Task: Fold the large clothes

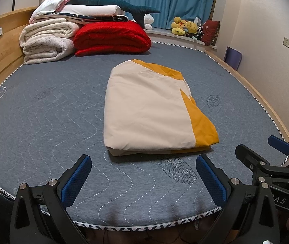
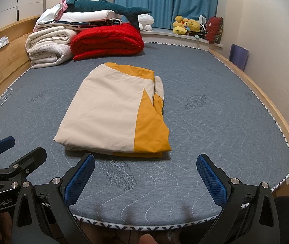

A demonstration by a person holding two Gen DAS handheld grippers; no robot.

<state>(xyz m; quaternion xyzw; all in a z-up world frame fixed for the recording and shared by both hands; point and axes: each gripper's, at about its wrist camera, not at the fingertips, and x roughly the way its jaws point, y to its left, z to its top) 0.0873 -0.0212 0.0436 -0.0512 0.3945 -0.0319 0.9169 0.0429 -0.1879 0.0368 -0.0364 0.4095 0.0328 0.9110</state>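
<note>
Both tongs [image 1: 143, 178] [image 2: 146, 178] hover spread wide before the folded cloth [image 1: 152, 109].

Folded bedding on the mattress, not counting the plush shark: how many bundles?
At least 3: cream-and-yellow cover mid-mattress, red quilt at the far end, cream blanket left of it. Thinner folded pieces stacked on top are hard to separate.

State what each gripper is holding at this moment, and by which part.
Nothing is held. The left gripper and right gripper are both open and empty, hovering over the mattress short of the folded cloth, touching neither.
</note>
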